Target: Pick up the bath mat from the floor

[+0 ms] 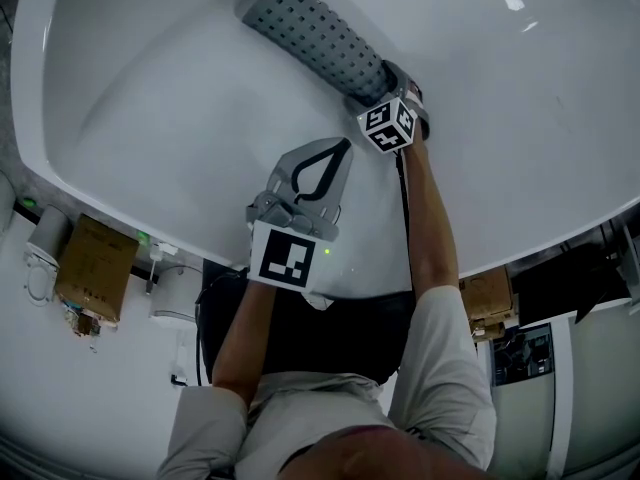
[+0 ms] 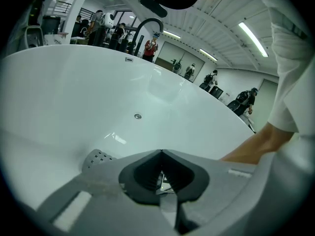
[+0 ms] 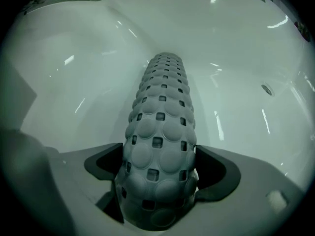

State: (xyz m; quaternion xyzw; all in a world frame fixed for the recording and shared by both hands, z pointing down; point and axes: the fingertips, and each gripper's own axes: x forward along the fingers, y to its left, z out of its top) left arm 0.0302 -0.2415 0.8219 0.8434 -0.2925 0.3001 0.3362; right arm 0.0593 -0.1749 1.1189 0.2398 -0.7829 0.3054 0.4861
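A grey bath mat (image 1: 320, 33), rolled into a studded tube with square holes, lies on the floor of a white bathtub (image 1: 150, 98). My right gripper (image 1: 378, 93) reaches down over the roll's near end. In the right gripper view the mat (image 3: 162, 112) fills the gap of that gripper (image 3: 157, 156), whose jaws stand wide on either side of it without visibly squeezing it. My left gripper (image 1: 343, 148) hovers over the tub short of the roll, with its jaws together and nothing in them (image 2: 161, 152). One end of the mat (image 2: 96, 157) peeks past its left jaw.
The tub's rim (image 1: 120, 203) curves across in front of the person. A black faucet (image 2: 147, 26) rises at the far rim, and a round fitting (image 2: 138, 116) sits on the tub wall. A cardboard box (image 1: 95, 268) stands outside the tub. Several people stand in the hall behind.
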